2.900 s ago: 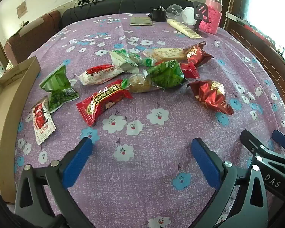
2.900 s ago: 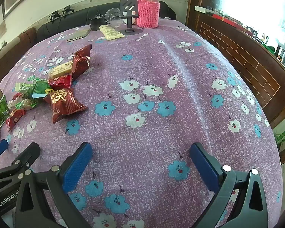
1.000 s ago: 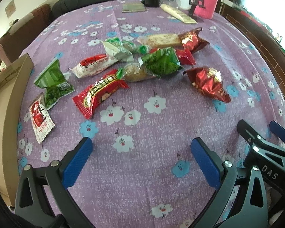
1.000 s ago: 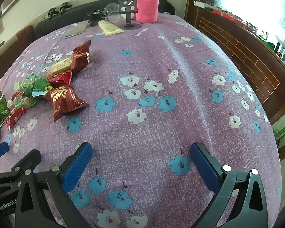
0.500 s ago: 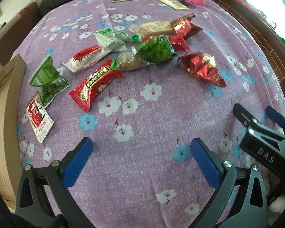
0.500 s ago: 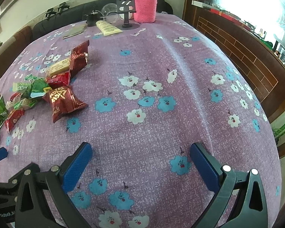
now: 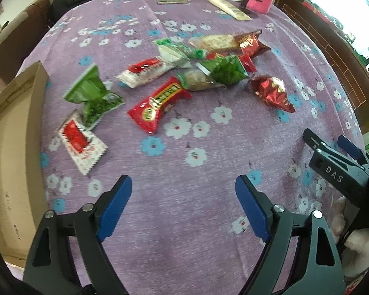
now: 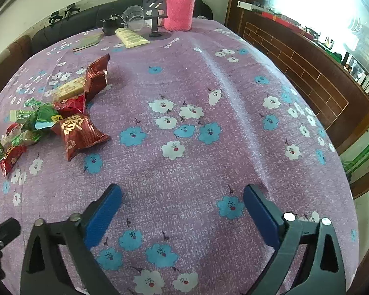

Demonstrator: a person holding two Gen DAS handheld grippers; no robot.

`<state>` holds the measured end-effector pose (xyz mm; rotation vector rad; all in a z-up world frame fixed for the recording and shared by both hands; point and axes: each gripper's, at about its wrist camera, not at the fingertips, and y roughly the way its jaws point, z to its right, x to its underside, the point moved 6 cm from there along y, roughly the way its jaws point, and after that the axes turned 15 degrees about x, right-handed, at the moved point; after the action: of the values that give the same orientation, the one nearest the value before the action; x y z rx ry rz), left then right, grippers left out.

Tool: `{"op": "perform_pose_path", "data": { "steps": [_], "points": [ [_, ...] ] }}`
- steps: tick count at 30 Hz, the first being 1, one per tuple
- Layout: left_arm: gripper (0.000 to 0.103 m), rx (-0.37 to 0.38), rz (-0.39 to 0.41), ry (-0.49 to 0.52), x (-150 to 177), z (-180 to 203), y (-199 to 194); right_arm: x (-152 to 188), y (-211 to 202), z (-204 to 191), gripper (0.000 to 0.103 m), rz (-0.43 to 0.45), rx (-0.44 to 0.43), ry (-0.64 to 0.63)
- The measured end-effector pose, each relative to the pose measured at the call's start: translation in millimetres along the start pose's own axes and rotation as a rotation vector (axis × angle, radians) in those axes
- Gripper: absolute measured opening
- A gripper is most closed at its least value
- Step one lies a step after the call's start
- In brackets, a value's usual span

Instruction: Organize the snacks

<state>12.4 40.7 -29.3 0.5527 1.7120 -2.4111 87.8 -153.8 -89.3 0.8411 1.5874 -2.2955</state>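
Several snack packets lie on a purple flowered tablecloth (image 7: 184, 167). Among them are a long red packet (image 7: 160, 104), a green packet (image 7: 92, 93), a small red-and-white sachet (image 7: 81, 142), a white-and-red packet (image 7: 145, 71) and a dark red foil bag (image 7: 273, 93). An open cardboard box (image 7: 14, 147) stands at the table's left edge. My left gripper (image 7: 183, 191) is open and empty, above the cloth in front of the snacks. My right gripper (image 8: 182, 199) is open and empty over bare cloth; the foil bag (image 8: 80, 132) lies to its far left.
At the far side stand a pink knit-covered flask (image 8: 179, 12), a black phone stand (image 8: 156, 12), a clear cup (image 8: 132, 19), a cream tube (image 8: 131, 38) and a flat booklet (image 8: 88, 41). A dark sofa (image 8: 69, 32) runs behind. The right gripper shows in the left wrist view (image 7: 337, 162).
My left gripper has risen and tilted down, moving left toward the box, so the snacks and box look nearer. My right gripper has barely moved. Both stay open.
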Motion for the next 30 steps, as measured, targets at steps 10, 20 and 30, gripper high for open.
{"op": "perform_pose_path", "data": {
  "steps": [10,20,30],
  "points": [
    [0.086,0.007,0.067,-0.019,-6.2,-30.1,-35.9,-5.6,-30.6,9.0,0.089,0.025,0.012,0.035],
    [0.076,0.063,0.12,-0.191,-5.1,-102.7,-63.2,-20.6,-75.0,-52.6,0.08,0.013,-0.292,-0.001],
    [0.069,0.113,0.132,-0.156,-10.5,-108.3,-69.3,-31.7,-79.1,-142.5,0.072,-0.132,-0.503,-0.045]
  ]
}}
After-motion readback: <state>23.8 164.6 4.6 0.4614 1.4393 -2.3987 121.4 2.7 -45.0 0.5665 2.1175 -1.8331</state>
